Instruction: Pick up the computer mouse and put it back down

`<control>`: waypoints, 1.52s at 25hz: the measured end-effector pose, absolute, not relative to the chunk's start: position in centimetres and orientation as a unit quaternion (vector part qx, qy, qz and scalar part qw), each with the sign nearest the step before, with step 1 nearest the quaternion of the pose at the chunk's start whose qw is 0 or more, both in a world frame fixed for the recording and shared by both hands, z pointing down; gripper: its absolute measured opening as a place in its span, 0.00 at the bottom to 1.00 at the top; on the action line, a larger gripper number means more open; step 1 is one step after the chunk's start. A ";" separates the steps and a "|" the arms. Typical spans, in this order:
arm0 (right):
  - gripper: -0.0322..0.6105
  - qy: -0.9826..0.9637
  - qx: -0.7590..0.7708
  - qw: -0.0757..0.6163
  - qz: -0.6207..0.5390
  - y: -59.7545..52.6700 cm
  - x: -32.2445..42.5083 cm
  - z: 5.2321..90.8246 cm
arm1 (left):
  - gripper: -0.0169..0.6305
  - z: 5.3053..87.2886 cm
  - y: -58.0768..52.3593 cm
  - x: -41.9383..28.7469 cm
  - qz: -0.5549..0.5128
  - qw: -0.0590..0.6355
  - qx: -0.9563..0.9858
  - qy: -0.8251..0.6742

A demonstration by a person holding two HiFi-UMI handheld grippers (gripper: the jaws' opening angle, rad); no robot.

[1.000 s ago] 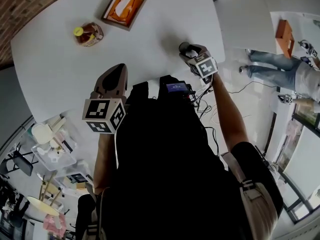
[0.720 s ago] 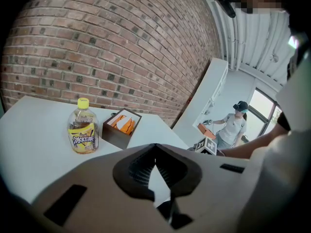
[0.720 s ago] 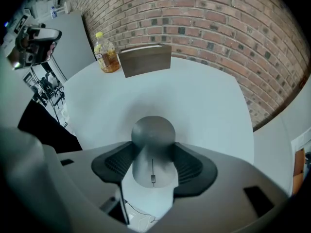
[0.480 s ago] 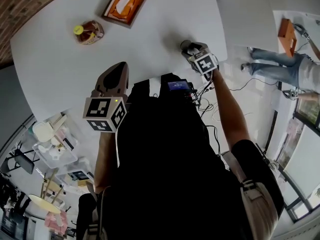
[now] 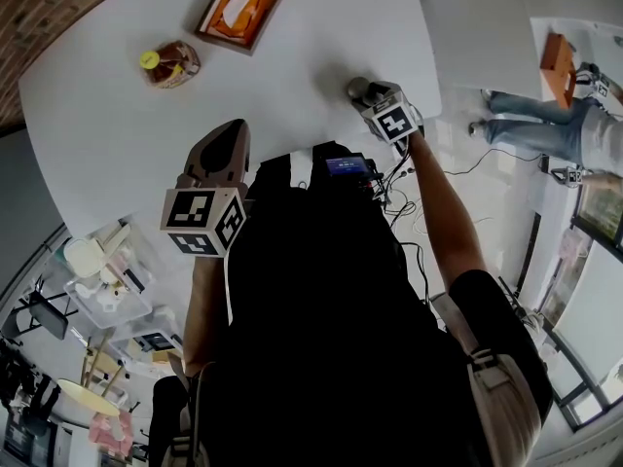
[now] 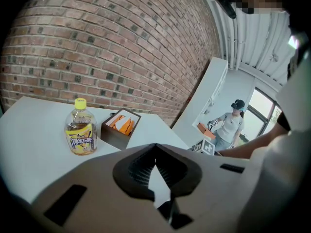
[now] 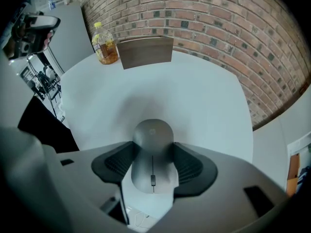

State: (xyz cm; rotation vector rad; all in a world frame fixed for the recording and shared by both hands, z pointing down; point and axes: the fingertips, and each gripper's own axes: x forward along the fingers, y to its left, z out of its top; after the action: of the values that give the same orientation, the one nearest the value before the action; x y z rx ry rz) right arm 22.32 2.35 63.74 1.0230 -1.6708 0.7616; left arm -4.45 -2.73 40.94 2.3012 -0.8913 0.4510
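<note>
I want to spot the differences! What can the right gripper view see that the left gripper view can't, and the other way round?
Only the right gripper view: the computer mouse held by the right gripper. Only the left gripper view: a person in a cap far off, and the orange things inside the box. Both: the bottle, the box, the brick wall and the white table.

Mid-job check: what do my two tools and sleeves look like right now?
Left tool and right tool are grey-beige moulded shells with black ribbed pads. Each carries a cube of black-and-white square markers. The person wears a black short-sleeved top.
</note>
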 end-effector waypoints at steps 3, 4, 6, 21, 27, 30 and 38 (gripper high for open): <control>0.48 -0.688 0.425 0.500 0.310 2.2 22.4 63.7 | 0.05 41.0 -2.7 -4.4 0.172 0.311 0.872 -0.337; 0.48 -0.689 0.425 0.502 0.306 2.2 22.3 63.7 | 0.05 41.0 -2.6 -4.3 0.172 0.311 0.872 -0.336; 0.48 -0.691 0.421 0.508 0.296 2.1 22.2 63.6 | 0.05 40.9 -2.6 -4.3 0.172 0.310 0.873 -0.335; 0.49 -0.699 0.426 0.503 0.279 2.1 22.2 61.6 | 0.05 41.1 -2.5 -3.7 0.169 0.308 0.880 -0.320; 0.48 -0.701 0.439 0.492 0.271 2.8 22.3 59.9 | 0.05 40.7 -2.4 -2.1 0.169 0.300 0.891 -0.296; 0.47 -0.703 0.451 0.481 0.266 3.1 22.4 58.7 | 0.05 40.3 -2.2 -1.2 0.171 0.294 0.897 -0.281; 0.39 -0.702 0.488 0.449 0.260 3.9 22.8 55.9 | 0.05 39.9 -1.9 1.4 0.180 0.279 0.913 -0.239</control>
State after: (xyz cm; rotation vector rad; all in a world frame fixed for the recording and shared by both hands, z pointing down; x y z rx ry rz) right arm 22.78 3.91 55.86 1.2070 -1.7364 0.6425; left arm 1.37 -1.93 39.95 2.4487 -0.6404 0.4834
